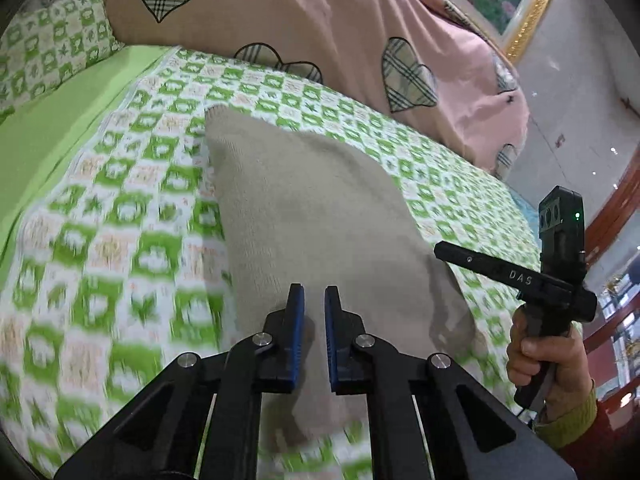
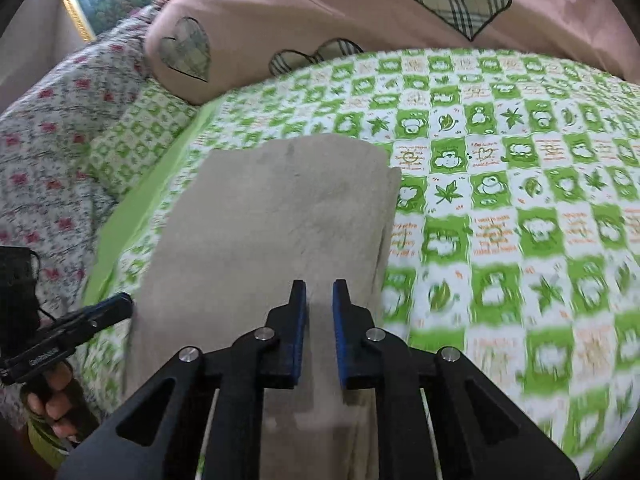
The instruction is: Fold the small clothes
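Observation:
A small beige knitted garment (image 1: 304, 208) lies folded flat on the green-and-white checked bedspread (image 1: 120, 240); it also shows in the right wrist view (image 2: 280, 216). My left gripper (image 1: 314, 294) hovers over the garment's near end, jaws a small gap apart, nothing between them. My right gripper (image 2: 320, 288) hovers over the garment's near right part, jaws also slightly apart and empty. The right gripper (image 1: 520, 276) shows in the left wrist view at the garment's right side. The left gripper (image 2: 80, 320) shows in the right wrist view at the garment's left edge.
A pink quilt with plaid hearts (image 1: 320, 20) is bunched along the far side of the bed. A green checked pillow (image 1: 48, 48) lies at far left. A floral pillow (image 2: 48, 140) lies left in the right wrist view. The bed's edge and floor (image 1: 580, 120) are to the right.

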### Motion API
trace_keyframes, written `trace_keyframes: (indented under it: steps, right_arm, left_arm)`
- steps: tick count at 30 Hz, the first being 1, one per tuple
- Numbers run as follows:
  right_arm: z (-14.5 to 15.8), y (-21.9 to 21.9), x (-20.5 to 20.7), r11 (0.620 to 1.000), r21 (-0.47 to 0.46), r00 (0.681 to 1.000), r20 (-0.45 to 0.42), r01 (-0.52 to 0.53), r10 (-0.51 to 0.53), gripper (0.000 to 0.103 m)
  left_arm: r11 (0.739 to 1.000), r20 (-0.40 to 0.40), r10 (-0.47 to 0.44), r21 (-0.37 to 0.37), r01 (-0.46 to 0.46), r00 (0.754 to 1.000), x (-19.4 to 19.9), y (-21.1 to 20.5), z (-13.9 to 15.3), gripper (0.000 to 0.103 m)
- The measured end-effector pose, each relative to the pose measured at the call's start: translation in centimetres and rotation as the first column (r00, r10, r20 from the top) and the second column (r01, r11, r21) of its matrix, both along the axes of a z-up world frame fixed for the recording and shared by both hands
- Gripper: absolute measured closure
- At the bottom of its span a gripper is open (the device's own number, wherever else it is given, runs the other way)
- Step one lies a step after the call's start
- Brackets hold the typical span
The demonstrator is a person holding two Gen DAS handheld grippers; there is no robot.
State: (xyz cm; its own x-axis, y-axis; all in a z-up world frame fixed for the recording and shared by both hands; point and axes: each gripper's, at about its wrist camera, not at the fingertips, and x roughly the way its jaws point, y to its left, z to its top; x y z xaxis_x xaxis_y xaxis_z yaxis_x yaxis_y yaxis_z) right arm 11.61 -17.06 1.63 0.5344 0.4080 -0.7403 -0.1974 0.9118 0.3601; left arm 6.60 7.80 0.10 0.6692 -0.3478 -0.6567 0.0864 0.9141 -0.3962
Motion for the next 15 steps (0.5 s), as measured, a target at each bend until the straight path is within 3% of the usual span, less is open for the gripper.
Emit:
trace_keyframes:
  steps: [5,9,12,15]
  right_arm:
    - [-1.1,0.2,-3.7,0.998,0.032,0.996,-0.058,-0.059,0.061,0.085]
    - [-3.7,0.1,-5.5,0.997,-0.053,0.993,-0.106,-0.054,0.048,0.084]
    - [-4.2,-0.9,-6.1,1.0,-0.013,0.995,-0.096,-0.022,0.021,0.084]
    - [-3.8,-0.4,-6.4,0.997,-0.068,0.997,-0.074,-0.022,0.017,0.084]
  left_arm:
    - [1.0,-0.057,-0.025,0.008,0.026,0.998,-2.6,-1.0,-2.2,0.095]
    - [1.0,-0.115,-0.007,-0.002,0.006,0.993,-3.1,-1.0,-4.3,0.095]
    - [1.0,-0.114,-0.001,0.008,0.001,0.994,-3.5,-1.2,-4.4,0.094]
    - [0.999,-0.11,-0.002,0.038,0.006,0.994,-3.9,-1.9,-4.3,0.092]
